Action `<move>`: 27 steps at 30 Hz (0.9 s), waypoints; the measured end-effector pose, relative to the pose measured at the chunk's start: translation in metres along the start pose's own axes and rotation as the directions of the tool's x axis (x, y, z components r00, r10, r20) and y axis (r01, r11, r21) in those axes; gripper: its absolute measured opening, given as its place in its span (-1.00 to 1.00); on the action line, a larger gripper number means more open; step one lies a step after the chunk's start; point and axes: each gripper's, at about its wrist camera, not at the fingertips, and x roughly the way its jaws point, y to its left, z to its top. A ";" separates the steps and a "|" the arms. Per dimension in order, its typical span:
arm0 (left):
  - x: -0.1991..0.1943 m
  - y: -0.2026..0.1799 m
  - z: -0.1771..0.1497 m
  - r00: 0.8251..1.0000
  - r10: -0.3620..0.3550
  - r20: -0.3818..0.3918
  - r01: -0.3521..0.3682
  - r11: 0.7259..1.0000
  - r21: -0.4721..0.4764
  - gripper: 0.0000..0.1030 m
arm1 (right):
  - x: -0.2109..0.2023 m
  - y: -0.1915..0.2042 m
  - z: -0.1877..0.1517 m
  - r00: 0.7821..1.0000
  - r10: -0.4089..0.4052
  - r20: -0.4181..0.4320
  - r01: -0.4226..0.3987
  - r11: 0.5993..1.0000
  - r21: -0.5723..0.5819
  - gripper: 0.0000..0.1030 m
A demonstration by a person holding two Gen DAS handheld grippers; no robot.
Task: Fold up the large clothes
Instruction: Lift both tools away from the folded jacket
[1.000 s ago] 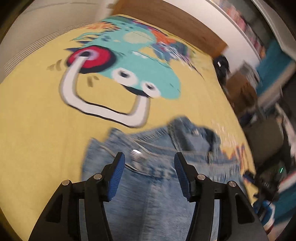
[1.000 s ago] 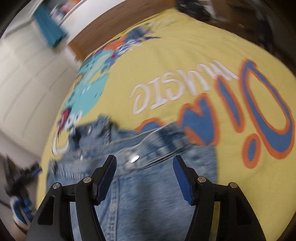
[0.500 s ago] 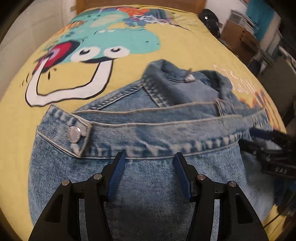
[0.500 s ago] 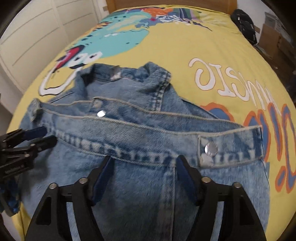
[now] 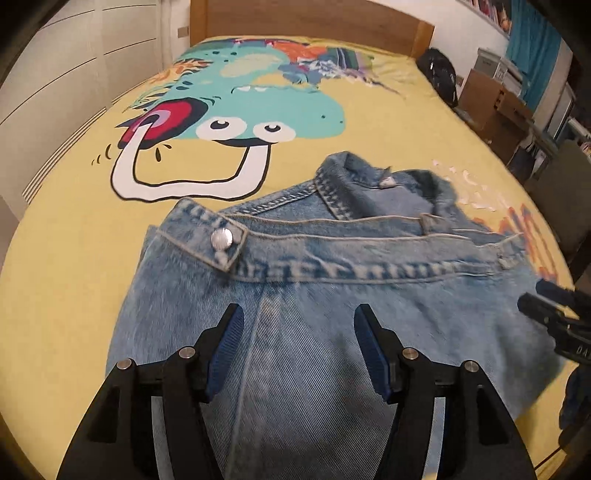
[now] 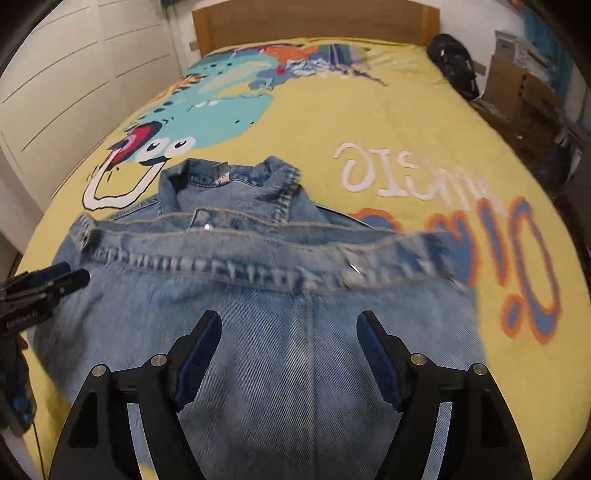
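A light blue denim jacket (image 5: 332,295) lies folded on the yellow bed cover (image 5: 66,258), its buttoned hem band laid across just below the collar (image 5: 369,181). It also shows in the right wrist view (image 6: 277,314). My left gripper (image 5: 299,343) is open and empty above the jacket's left part. My right gripper (image 6: 288,350) is open and empty above the jacket's right part. Each gripper's tips show at the edge of the other's view: the right gripper (image 5: 550,306), the left gripper (image 6: 48,280).
The bed cover carries a teal cartoon print (image 5: 258,107) and lettering (image 6: 406,177). A wooden headboard (image 6: 314,22) stands at the far end. White wardrobe doors (image 5: 55,74) are at the left. A black bag (image 6: 454,62) and cardboard boxes (image 5: 495,99) are at the right.
Both grippers have drawn back and up from the jacket, so more of it and the bed shows. Both stay open. The jacket lies folded as half a second ago.
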 end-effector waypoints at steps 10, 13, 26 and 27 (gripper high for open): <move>-0.012 -0.016 -0.036 0.999 -0.002 -0.048 0.002 1.000 -0.005 0.14 | -0.036 -0.031 -0.060 0.998 -0.062 -0.032 0.062 0.998 0.011 0.50; -0.003 -0.005 -0.048 0.994 0.047 -0.096 -0.048 0.999 -0.011 0.22 | -0.032 -0.041 -0.072 0.995 -0.072 -0.062 0.073 0.997 0.013 0.49; -0.039 0.010 -0.051 0.999 0.038 -0.022 -0.039 0.995 -0.091 0.23 | -0.066 -0.065 -0.081 0.993 -0.115 -0.020 0.116 0.992 0.058 0.50; -0.037 0.006 -0.053 0.999 0.026 -0.028 -0.028 0.996 -0.087 0.23 | -0.066 -0.062 -0.080 0.994 -0.112 -0.016 0.112 0.992 0.051 0.50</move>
